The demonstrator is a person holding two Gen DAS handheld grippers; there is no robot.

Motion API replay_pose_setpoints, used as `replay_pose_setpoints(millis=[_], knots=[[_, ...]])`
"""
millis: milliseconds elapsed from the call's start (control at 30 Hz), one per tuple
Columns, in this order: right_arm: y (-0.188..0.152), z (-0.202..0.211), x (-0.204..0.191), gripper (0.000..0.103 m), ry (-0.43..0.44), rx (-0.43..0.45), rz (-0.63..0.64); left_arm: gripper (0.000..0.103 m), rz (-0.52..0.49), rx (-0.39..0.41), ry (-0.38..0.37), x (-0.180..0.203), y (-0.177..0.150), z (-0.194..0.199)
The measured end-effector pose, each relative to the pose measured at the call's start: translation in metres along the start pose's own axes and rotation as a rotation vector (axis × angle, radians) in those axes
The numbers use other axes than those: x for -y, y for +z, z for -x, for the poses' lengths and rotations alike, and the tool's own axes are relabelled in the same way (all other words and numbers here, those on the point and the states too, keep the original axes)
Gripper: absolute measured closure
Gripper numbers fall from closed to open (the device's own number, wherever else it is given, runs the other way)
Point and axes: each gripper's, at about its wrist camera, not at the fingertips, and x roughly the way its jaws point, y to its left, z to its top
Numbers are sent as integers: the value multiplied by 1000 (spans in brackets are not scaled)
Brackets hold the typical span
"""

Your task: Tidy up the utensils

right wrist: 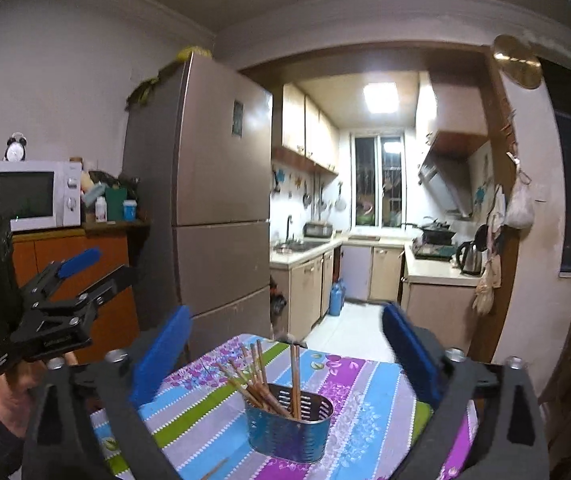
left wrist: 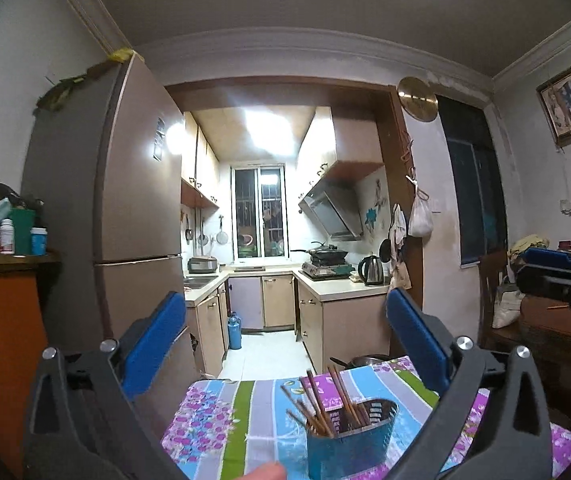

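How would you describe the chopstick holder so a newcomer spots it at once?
Find the table with the striped floral cloth facing the kitchen doorway. On it stands the holder, a blue oval metal tub with perforated walls. Nothing else there has brown chopsticks sticking out.

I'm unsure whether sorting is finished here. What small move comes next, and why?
Probably lower the right claw toward the stray chopstick lying on the tablecloth near the holder. Both claws stand open and empty, the left claw too, while the other chopsticks already stand in the holder.
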Motion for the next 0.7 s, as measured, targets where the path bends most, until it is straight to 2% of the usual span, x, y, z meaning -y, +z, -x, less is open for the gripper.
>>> replay_pose_setpoints(millis=[200,567,700], knots=[[-38,38,-18,5,-56,14,12,6,3,2,35,5,-27,46],[-130,89,-44,5,-118,-20,-45,6,45,-140,13,12,-105,93],[-153,109,-51,5,-104,-7,-61,6,38,-141,9,22,-116,105]])
